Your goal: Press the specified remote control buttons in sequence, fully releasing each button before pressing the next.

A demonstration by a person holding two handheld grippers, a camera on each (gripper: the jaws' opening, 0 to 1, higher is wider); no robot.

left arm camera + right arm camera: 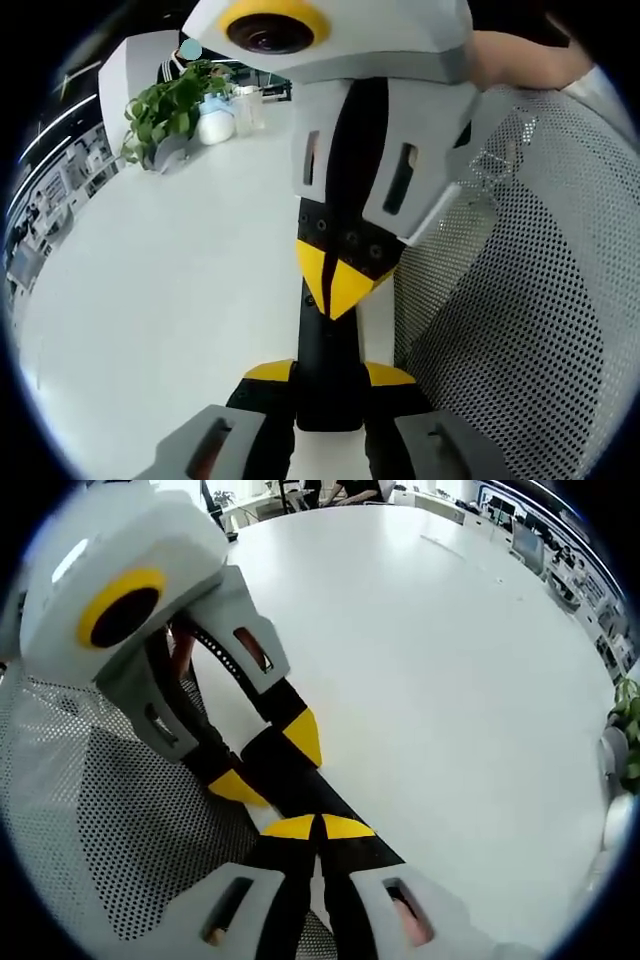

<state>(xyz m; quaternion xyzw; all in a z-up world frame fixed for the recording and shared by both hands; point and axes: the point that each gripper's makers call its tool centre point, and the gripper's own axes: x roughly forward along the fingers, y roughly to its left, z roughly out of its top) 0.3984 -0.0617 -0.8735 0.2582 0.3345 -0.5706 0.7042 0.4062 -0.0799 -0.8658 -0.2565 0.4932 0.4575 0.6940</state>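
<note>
Now left gripper (330,395) pinches a black remote (327,370); right gripper (318,828) presses it, jaws together.

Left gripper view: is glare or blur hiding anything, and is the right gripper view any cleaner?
Left gripper view: the white table is bright and even, the plant sharp, edges fisheye-bent. Right gripper view: similar soft light, the table faintly shaded, the mesh crisp.

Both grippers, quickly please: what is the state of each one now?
Left gripper: closed on a long black object, likely the remote control.
Right gripper: jaws closed together; holding anything cannot be told.
</note>
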